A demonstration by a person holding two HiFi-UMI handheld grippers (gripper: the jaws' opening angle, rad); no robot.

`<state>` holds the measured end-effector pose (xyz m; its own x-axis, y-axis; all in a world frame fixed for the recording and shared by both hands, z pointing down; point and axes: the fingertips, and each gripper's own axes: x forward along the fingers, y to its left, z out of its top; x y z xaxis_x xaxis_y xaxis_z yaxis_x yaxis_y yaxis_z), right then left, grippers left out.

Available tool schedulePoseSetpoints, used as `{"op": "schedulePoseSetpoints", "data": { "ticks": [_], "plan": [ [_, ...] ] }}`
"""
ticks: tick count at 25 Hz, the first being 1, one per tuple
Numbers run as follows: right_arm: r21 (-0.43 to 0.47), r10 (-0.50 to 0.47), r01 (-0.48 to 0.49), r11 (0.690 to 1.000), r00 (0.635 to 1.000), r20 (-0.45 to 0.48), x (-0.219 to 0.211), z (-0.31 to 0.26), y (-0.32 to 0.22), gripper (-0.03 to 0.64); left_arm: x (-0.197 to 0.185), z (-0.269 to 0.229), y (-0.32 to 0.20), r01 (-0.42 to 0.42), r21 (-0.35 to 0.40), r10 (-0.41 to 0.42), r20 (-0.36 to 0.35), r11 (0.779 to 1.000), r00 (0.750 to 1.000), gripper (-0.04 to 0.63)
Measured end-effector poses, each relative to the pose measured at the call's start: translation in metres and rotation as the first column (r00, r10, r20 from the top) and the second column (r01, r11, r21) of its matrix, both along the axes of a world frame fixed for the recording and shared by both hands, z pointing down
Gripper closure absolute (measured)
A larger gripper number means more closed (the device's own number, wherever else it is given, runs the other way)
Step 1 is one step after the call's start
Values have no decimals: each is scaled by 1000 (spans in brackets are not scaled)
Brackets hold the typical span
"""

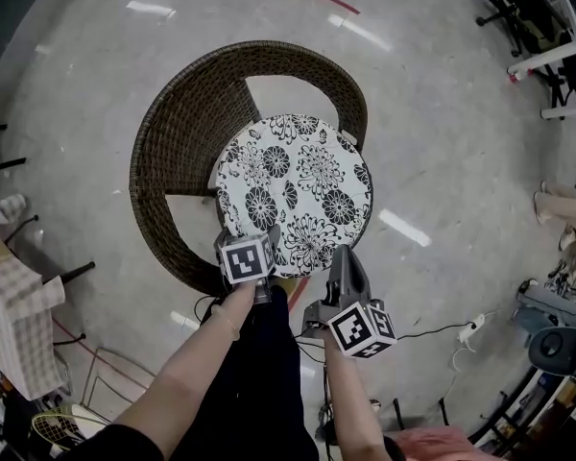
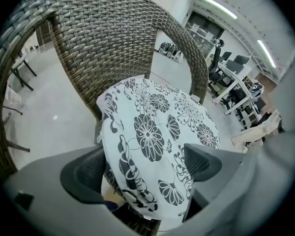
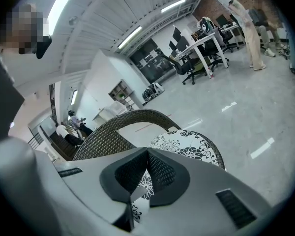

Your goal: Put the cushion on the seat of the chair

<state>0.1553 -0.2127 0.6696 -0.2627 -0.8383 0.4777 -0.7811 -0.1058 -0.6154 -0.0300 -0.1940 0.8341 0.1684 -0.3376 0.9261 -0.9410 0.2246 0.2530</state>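
Evidently the cushion (image 1: 293, 190) already lies flat on the seat of the wicker chair (image 1: 173, 142), at the middle of the head view, with its near edge reaching the chair's front rim toward the bottom of the frame. The left gripper (image 2: 145, 166) points steeply down over that near edge. Its jaws stand wide apart, one on each side of the floral fabric and pressing on none of it, which reads as a release: the cushion now rests on the seat by its own weight. The right gripper (image 3: 146, 168) hovers just beside the cushion's lower right edge. Its pads are closed against each other with nothing between them, seemingly kept out of the way or ready to nudge. Counted: one cushion, one chair, two grippers.
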Motion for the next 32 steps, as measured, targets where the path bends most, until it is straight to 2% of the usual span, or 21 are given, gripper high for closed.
{"op": "schedulePoseSetpoints", "data": {
  "ticks": [5,9,10,13,17,22,28,32],
  "plan": [
    [-1,-9,9,1000,1000,-4,-1,-6,6,591,-5,-29,-7,-29,100,27,25,995,999,120],
    [10,-6,6,1000,1000,1,-1,-20,7,591,4,-61,-12,-66,162,66,6,985,998,120],
    [15,-6,6,1000,1000,4,-2,-25,8,591,6,-70,-13,-74,178,75,-1,981,997,132],
    [32,-19,19,999,1000,3,-7,-42,9,591,15,-102,-18,-84,251,92,-22,964,995,262],
    [60,-44,44,997,999,-3,-12,-65,10,591,30,-151,-30,-124,369,147,-35,921,989,397],
    [82,-24,24,996,1000,6,-8,-93,21,591,44,-203,-30,-190,475,226,-19,859,974,560],
    [144,27,-26,989,1000,-7,9,-128,24,591,67,-253,-28,-209,568,295,-64,796,953,578],
    [190,3,8,982,998,-59,6,-154,30,591,80,-295,-20,-200,641,356,-122,741,926,580]
  ]
}}
